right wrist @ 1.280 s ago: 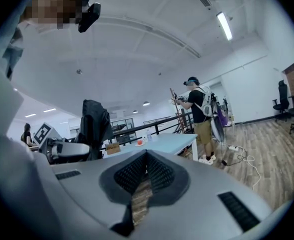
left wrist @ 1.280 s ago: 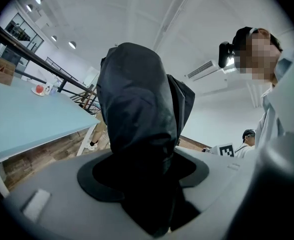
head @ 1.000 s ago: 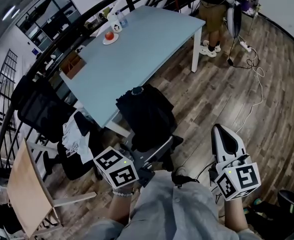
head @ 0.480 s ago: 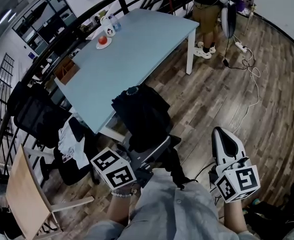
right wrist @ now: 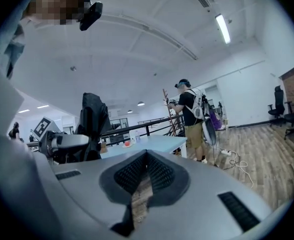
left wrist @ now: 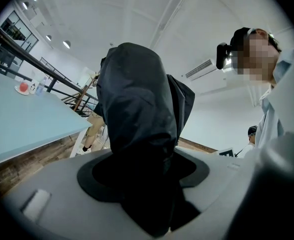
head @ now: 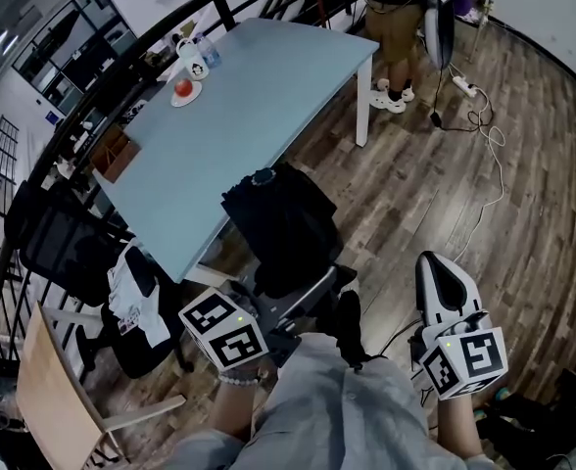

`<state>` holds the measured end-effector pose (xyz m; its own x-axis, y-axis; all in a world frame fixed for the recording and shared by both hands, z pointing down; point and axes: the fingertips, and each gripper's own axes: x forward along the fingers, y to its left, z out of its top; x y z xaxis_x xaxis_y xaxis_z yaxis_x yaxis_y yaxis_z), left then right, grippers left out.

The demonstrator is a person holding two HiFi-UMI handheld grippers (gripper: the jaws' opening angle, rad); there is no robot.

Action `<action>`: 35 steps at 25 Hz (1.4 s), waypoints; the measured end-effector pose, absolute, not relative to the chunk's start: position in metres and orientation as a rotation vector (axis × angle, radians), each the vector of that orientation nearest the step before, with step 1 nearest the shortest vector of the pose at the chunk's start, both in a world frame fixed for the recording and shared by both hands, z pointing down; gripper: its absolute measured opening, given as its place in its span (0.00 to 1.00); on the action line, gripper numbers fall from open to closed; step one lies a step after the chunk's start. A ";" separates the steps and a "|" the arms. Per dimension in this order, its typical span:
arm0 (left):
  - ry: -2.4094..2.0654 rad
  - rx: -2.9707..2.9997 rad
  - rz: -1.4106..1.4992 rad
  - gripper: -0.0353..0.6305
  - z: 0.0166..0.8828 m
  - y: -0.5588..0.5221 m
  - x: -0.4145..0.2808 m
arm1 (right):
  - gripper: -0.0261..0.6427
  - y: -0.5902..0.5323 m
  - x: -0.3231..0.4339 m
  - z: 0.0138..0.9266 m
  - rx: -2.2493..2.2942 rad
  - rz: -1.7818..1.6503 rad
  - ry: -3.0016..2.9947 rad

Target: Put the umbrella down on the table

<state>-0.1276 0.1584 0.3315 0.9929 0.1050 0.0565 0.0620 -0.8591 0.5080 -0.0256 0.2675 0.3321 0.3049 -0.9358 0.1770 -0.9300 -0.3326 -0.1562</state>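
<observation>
Now, in the head view, my left gripper (head: 273,306) sits at 7 o'clock with its fingers clenched on the folded black umbrella (head: 283,225). The umbrella stands upright above them at the centre of the frame and is not yet on the table (head: 259,96), which stretches away toward 11 o'clock. My right gripper (head: 433,267) is at 5 o'clock, over the wooden floor.

Over the last second the table and the plate (head: 182,90) on it have drifted toward 8 o'clock in the frame. The umbrella and both grippers have kept their places. I take this as the carry toward the table, with the set-down not yet begun.

The left gripper view shows what the head view hides behind the marker cube. Dark cloth fills the gap between my fingers, and the table top lies level at 9 o'clock.

The right gripper view shows its fingers closed together on nothing, with only floorboards visible through the slit. It also shows the umbrella at 10 o'clock and a person (right wrist: 189,111) standing by the table's far end at 1 o'clock.
</observation>
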 end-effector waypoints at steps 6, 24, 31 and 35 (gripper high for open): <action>0.153 2.605 0.112 0.46 0.331 0.133 -0.087 | 0.04 0.243 0.017 0.334 -2.538 -0.383 1.771; 0.173 2.602 0.104 0.46 0.320 0.037 0.038 | 0.04 0.142 0.134 0.314 -2.568 -0.355 1.806; 0.159 2.594 0.054 0.46 0.320 0.001 0.076 | 0.04 0.106 0.173 0.314 -2.555 -0.328 1.832; 0.137 2.574 0.038 0.46 0.321 -0.020 0.090 | 0.04 0.083 0.189 0.317 -2.538 -0.338 1.855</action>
<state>0.0900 -0.0195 0.3208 0.9944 0.1059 -0.0012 0.0901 -0.8398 0.5353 0.1895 0.0829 0.3167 0.2887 -0.9397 0.1836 -0.9440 -0.3113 -0.1090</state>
